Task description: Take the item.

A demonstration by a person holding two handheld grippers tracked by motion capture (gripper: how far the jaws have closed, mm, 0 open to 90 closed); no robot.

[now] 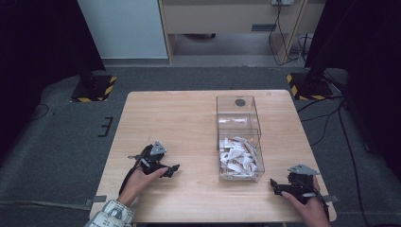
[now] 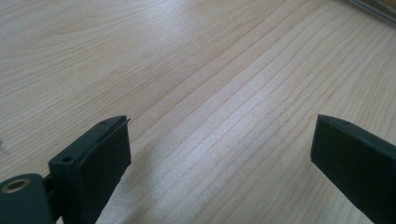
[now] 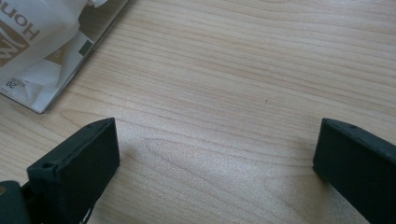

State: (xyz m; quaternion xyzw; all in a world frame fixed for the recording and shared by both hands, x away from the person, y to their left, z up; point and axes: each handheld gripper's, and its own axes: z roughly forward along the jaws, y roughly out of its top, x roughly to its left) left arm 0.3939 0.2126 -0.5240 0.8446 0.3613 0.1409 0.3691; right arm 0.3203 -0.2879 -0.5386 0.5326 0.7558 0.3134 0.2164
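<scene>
The clear box (image 1: 239,142) of white packets (image 1: 238,158) is seen standing on the wooden table (image 1: 184,123), between the two grippers and well apart from both. The left gripper (image 1: 174,169) is held low to its left, jaws spread wide over bare wood, nothing gripped. The right gripper (image 1: 274,185) is likewise wide open and empty; in its own view the box corner (image 3: 46,65) is placed beyond and outside one jaw.

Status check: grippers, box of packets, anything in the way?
Left gripper open, empty. Right gripper open, empty. Clear box holds white packets. Nothing between.
</scene>
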